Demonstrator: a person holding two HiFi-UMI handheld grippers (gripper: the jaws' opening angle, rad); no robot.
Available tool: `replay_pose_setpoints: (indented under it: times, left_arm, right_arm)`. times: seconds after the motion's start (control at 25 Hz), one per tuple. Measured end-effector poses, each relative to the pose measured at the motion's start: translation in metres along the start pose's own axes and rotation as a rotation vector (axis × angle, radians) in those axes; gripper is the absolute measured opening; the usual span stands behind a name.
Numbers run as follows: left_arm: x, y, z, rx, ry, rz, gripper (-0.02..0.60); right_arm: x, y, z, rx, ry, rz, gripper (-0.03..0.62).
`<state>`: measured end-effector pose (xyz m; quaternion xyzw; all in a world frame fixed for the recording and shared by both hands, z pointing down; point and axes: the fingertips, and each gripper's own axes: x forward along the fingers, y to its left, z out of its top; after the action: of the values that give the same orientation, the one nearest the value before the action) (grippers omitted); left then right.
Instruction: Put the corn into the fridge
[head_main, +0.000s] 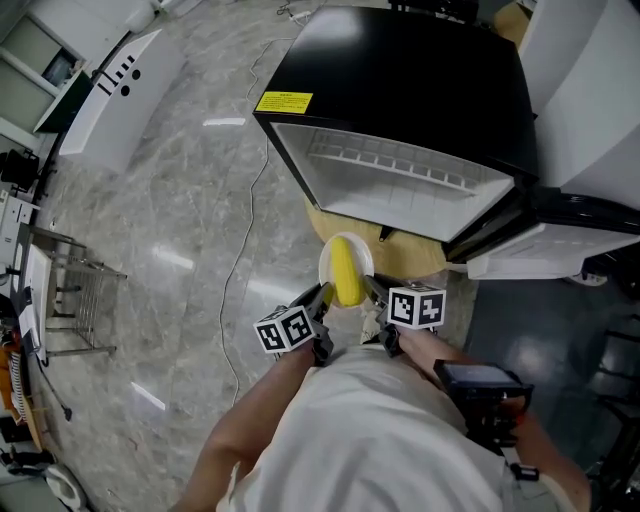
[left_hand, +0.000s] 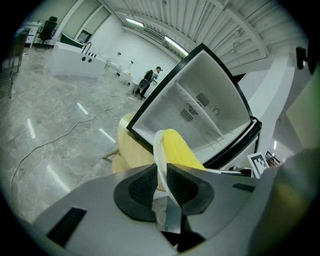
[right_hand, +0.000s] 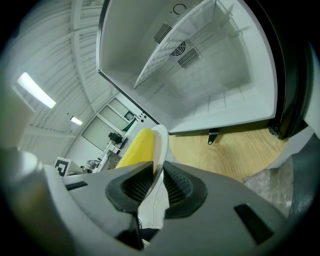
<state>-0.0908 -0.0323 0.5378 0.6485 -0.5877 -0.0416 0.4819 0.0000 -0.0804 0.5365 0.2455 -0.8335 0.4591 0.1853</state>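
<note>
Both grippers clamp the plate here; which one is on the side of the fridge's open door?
The right gripper: the open fridge door swings out on its side, while the left gripper holds the opposite rim of the plate.

Fridge (head_main: 400, 90) gapes open ahead; only its shelf (head_main: 395, 165) divides the cavity.

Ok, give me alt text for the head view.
The left gripper and right gripper each clamp the rim of a round white plate carrying a yellow corn cob, in front of an open black fridge.
</note>
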Motion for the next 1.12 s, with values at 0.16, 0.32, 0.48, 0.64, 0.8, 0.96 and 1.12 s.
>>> replay_pose_setpoints:
  times: [0.16,0.32,0.48,0.64,0.8,0.96,1.12]
  left_arm:
    - [0.006,0.0,0.001,-0.005,-0.005,0.022,0.057]
    - [0.008,0.0,0.0,-0.005,-0.006,0.038,0.057]
    - [0.008,0.0,0.002,0.007,-0.006,0.049,0.057]
    - [0.009,0.004,0.003,0.014,0.001,0.061,0.057]
    - [0.017,0.002,0.001,0.024,0.024,0.051,0.057]
    - [0.029,0.002,0.001,0.036,0.053,0.039,0.057]
    - [0.045,0.002,0.004,0.04,0.075,0.023,0.057]
  right_arm:
    - [0.004,-0.006,0.004,-0.003,0.019,0.017,0.064]
    - [0.005,-0.012,0.004,-0.007,0.034,0.018,0.064]
    - [0.01,-0.009,0.005,0.002,0.035,0.036,0.065]
    - [0.013,-0.012,0.001,0.01,0.041,0.038,0.066]
    - [0.011,-0.02,0.001,0.022,0.036,0.015,0.066]
    - [0.01,-0.027,0.006,0.024,0.027,-0.006,0.066]
    - [0.013,-0.041,0.012,0.026,0.018,-0.035,0.066]
